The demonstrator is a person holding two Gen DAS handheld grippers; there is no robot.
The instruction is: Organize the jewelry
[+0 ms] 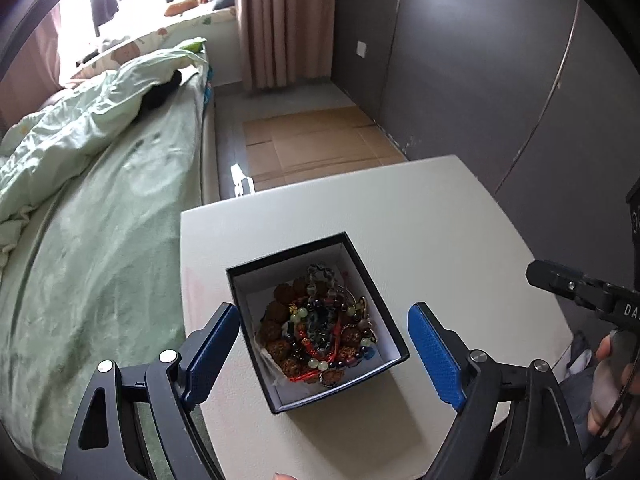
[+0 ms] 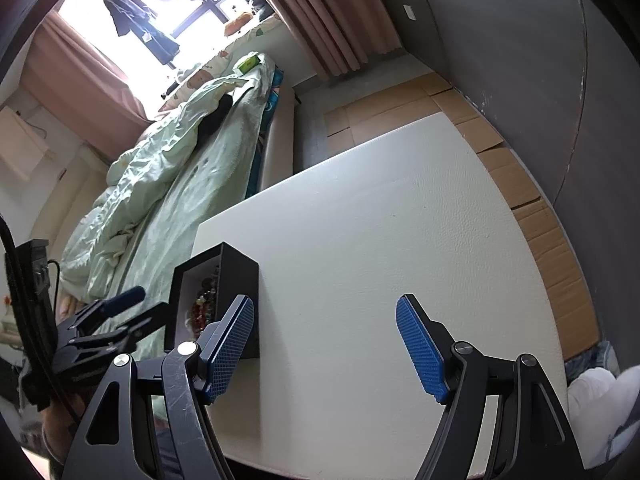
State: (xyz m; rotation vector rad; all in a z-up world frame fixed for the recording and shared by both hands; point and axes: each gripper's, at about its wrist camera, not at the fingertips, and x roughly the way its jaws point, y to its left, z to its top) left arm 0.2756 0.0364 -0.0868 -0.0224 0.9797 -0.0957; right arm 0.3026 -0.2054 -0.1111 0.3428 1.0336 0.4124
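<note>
A black box with a white inside [image 1: 362, 280] stands on the white table [image 1: 440, 216]. It holds a heap of bead bracelets and necklaces [image 1: 320, 326]. My left gripper [image 1: 324, 354] is open and empty, above the box with a blue pad on each side of it. In the right wrist view the same box [image 2: 236, 280] is at the left, with beads [image 2: 206, 304] showing inside. My right gripper [image 2: 324, 344] is open and empty over bare table [image 2: 380, 220], to the right of the box. The left gripper [image 2: 120, 308] shows at the far left there.
A bed with a light green duvet [image 1: 100, 200] runs along the table's left side. Flattened cardboard [image 1: 316, 144] covers the floor beyond the table. A grey wall with wardrobe doors [image 1: 500, 80] stands to the right. The right gripper's body [image 1: 576, 292] is at the right edge.
</note>
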